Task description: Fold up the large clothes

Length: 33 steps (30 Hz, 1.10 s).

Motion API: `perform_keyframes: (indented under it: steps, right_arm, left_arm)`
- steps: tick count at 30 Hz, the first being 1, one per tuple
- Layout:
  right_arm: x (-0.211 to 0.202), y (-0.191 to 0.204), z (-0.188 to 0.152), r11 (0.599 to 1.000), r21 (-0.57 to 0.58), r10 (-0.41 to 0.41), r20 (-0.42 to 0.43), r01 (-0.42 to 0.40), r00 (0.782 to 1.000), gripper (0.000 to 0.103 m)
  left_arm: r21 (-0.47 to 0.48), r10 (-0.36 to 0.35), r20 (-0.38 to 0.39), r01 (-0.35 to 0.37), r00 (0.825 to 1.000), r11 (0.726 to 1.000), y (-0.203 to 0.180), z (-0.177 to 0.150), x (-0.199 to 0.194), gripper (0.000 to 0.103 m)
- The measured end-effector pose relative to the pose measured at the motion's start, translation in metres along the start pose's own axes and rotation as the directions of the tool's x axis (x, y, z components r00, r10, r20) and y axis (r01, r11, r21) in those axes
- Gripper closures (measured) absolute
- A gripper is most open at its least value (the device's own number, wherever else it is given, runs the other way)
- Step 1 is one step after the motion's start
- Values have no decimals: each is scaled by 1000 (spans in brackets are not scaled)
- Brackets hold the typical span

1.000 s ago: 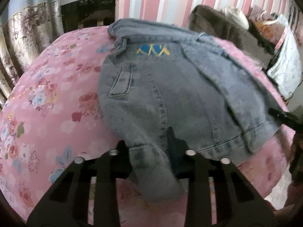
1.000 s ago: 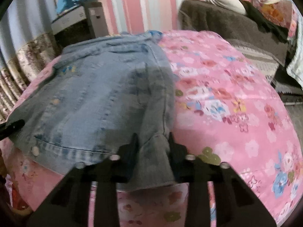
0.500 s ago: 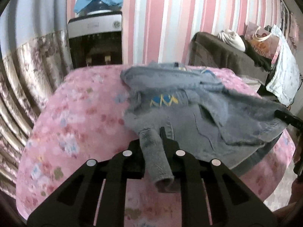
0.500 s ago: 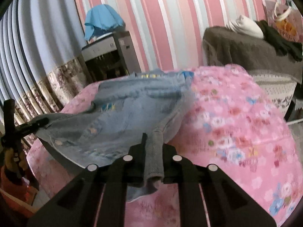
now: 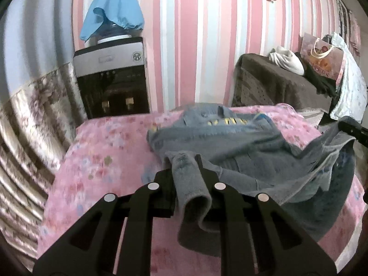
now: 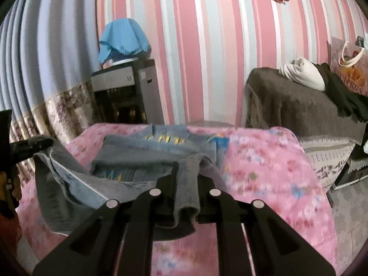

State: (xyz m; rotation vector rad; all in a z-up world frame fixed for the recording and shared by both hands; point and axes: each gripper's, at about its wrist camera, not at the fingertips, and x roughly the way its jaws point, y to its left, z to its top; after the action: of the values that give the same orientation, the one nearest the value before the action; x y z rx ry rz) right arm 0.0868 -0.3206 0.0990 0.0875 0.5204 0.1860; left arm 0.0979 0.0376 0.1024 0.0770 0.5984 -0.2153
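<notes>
A grey-blue denim jacket (image 5: 241,142) with yellow embroidery lies half lifted over a table under a pink floral cloth (image 5: 110,151). My left gripper (image 5: 185,161) is shut on one bottom corner of the jacket, and a fold of denim hangs out between its fingers. My right gripper (image 6: 187,168) is shut on the other bottom corner of the denim jacket (image 6: 142,158). The hem sags between the two grippers, raised above the cloth. The collar end still rests on the far part of the table. The right gripper (image 5: 352,130) shows at the left view's right edge, and the left gripper (image 6: 32,145) at the right view's left edge.
A water dispenser (image 5: 112,78) topped with a blue cloth stands against the pink striped wall behind the table. To the right is a brown-covered bench (image 6: 299,105) with white and black clothes and a gift bag (image 5: 322,55). Floral curtains (image 5: 34,124) hang at the left.
Both grippers have risen with the jacket's bottom corners and tilted up. The lower half of the jacket has come off the cloth and moved toward the collar.
</notes>
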Motion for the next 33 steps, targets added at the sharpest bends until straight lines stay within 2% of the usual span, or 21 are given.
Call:
perform_keyframes:
  steps: [7, 14, 17, 23, 26, 31, 33]
  right_arm:
    - [60, 3, 56, 990, -98, -99, 20, 101, 995, 93]
    - [147, -4, 91, 975, -149, -169, -31, 163, 985, 93]
    - [185, -13, 95, 973, -151, -189, -79, 176, 979, 93]
    - [265, -27, 84, 968, -172, -216, -206, 182, 954, 93]
    - [291, -33, 74, 969, -175, -219, -259, 177, 941, 92]
    - [304, -38, 56, 972, -172, -208, -312, 161, 927, 89]
    - [302, -42, 57, 981, -139, -175, -309, 137, 935, 84]
  left_arm:
    - [101, 84, -1, -83, 996, 991, -7, 58, 66, 88]
    - [163, 130, -64, -118, 990, 980, 2, 88, 147, 87]
    - [187, 155, -96, -135, 983, 973, 8, 93, 184, 85]
    - [188, 139, -210, -99, 968, 977, 22, 86, 262, 84]
    - [197, 141, -230, -96, 963, 976, 22, 82, 282, 83]
    - [212, 144, -248, -91, 958, 973, 21, 72, 296, 78]
    - [205, 130, -245, -79, 961, 976, 20, 73, 294, 72]
